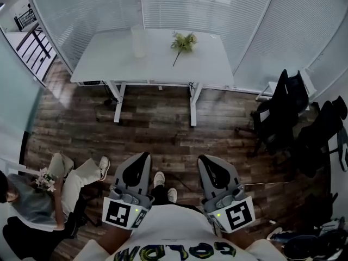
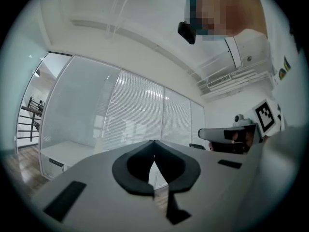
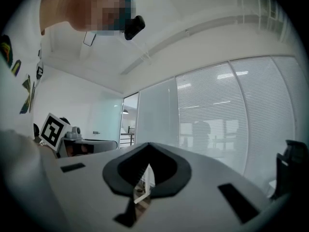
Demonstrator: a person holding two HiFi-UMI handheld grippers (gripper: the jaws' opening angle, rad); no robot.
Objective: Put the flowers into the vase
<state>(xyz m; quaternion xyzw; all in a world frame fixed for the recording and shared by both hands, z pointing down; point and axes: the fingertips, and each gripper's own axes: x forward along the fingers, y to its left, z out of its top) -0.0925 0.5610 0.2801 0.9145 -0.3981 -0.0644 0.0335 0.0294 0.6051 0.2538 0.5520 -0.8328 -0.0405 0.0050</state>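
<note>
A tall translucent white vase (image 1: 138, 41) stands on the white table (image 1: 109, 64) far ahead of me. To its right on the tabletop lies a green flower sprig (image 1: 183, 42), its stem pointing toward me. Both grippers are held close to my body, well short of the table. My left gripper (image 1: 144, 156) is shut with nothing in it, and in the left gripper view its tips (image 2: 154, 141) meet. My right gripper (image 1: 204, 158) is also shut and holds nothing; its tips (image 3: 147, 144) touch in the right gripper view.
Black office chairs (image 1: 283, 113) stand at the right. A seated person (image 1: 32, 200) at the lower left holds a small bunch of flowers (image 1: 45, 180). Wood floor lies between me and the table. Glass walls with blinds close off the room behind the table.
</note>
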